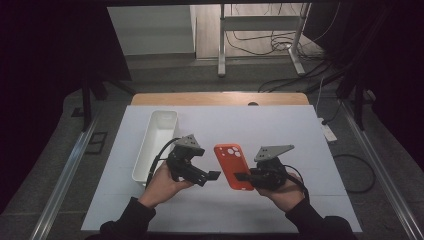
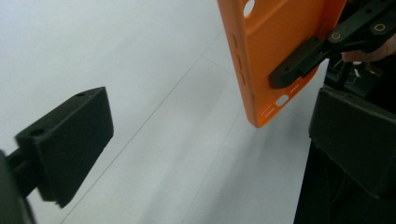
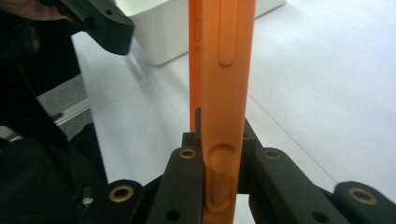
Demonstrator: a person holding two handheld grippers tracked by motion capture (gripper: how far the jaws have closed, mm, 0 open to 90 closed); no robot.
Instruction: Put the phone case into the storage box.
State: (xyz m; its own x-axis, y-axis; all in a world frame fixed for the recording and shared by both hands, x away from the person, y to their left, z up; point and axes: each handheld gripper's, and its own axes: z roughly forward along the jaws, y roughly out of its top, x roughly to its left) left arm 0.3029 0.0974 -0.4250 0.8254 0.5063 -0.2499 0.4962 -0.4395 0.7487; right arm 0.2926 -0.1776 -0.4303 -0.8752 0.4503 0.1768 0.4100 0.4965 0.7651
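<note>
No brand name or readable writing is seen on any object; small white marks near the lower edge of the orange phone case (image 2: 285, 56) are too fine to be read. The case is gripped at its near, lower end by the right gripper (image 1: 243, 176), whose jaws are clamped onto it in the right gripper view. It is held above the white table (image 1: 280, 130), between the two grippers, with its long axis running away from the person and its camera cut-outs at the far end. The left gripper (image 1: 214, 175) is held just beside the case, its jaws spread wide and nothing between them. Farther off, at the left, a white tray (image 1: 156, 145) is seen lying lengthwise; no contents can be made out.
</note>
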